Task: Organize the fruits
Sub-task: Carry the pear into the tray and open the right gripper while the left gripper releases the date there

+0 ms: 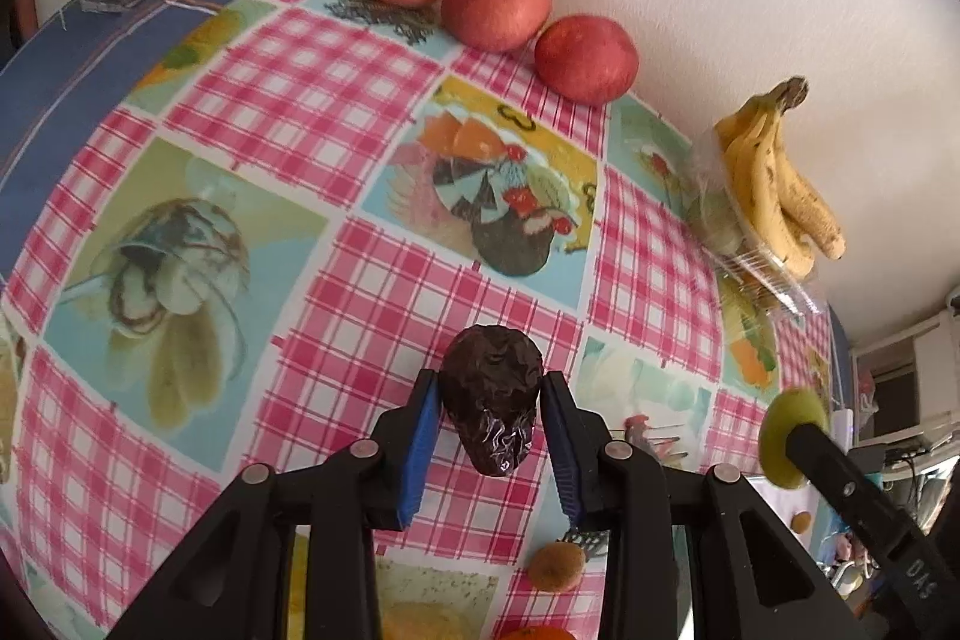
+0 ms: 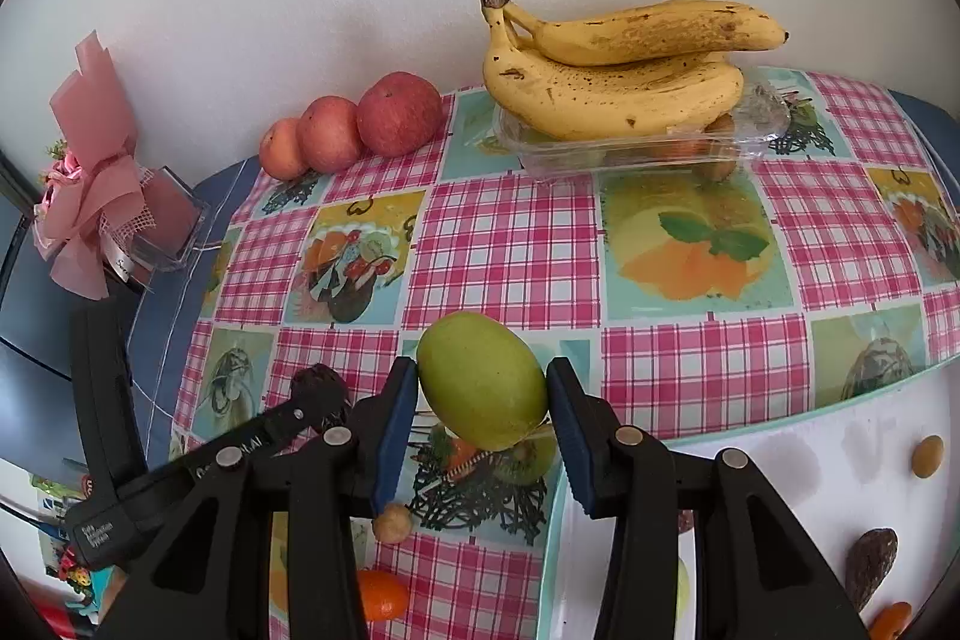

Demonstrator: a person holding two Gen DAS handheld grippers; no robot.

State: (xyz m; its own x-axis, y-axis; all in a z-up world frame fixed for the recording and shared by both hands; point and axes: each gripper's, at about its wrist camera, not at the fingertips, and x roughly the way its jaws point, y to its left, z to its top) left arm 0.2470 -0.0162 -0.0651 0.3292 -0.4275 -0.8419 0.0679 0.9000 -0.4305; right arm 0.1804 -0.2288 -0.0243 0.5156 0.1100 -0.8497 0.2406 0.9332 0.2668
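Note:
My left gripper [image 1: 489,400] is shut on a dark wrinkled fruit [image 1: 492,397] and holds it above the checked tablecloth [image 1: 288,100]. My right gripper [image 2: 483,394] is shut on a green oval fruit [image 2: 483,379], held above the table; that fruit also shows at the right of the left wrist view [image 1: 789,436]. The left gripper with its dark fruit [image 2: 318,385] shows at the left of the right wrist view. Three red apples [image 1: 498,13] [image 2: 360,127] line the wall. A banana bunch [image 2: 612,70] [image 1: 780,178] rests on a clear plastic box [image 2: 624,151].
A white tray [image 2: 780,490] at the lower right holds a dark wrinkled fruit [image 2: 870,562] and small orange fruits [image 2: 927,454]. A small brown fruit [image 1: 555,568] [image 2: 391,523] and a kumquat [image 2: 381,595] lie on the cloth. A pink bouquet [image 2: 90,184] stands at the far left.

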